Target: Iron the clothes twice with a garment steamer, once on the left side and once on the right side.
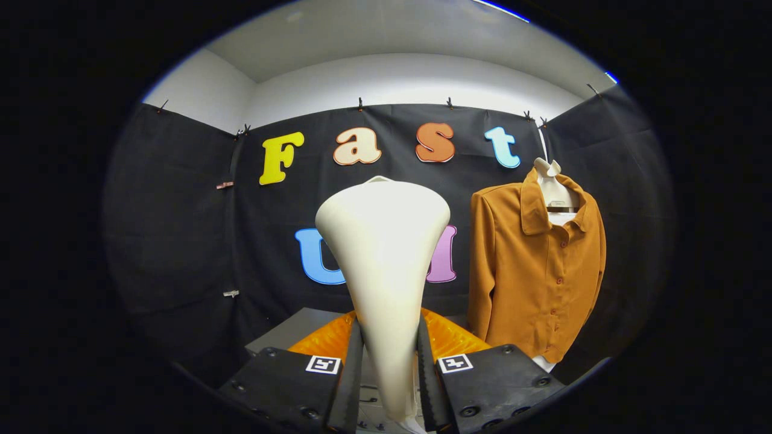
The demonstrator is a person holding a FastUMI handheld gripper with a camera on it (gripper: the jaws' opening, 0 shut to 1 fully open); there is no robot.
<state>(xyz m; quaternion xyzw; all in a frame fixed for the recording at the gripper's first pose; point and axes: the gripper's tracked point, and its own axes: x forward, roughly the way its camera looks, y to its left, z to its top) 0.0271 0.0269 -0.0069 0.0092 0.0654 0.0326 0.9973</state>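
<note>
While the jaws clamp the garment steamer by its narrow neck, its smooth rigid shell looks slippery; the shirt hangs soft.

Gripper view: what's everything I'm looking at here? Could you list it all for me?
garment steamer: one, cream white, held upright between the fingers, wide head on top.
shirt: one, rust orange, buttoned, hanging against the black wall beyond the fingers, to the steamer's right.
hanger form: one, white, inside the shirt's collar.
orange padded surface: one, bright orange, just behind the steamer's handle.
grey table: one, under the orange surface.
gripper: one, both fingers pressed on the steamer's handle.
</note>
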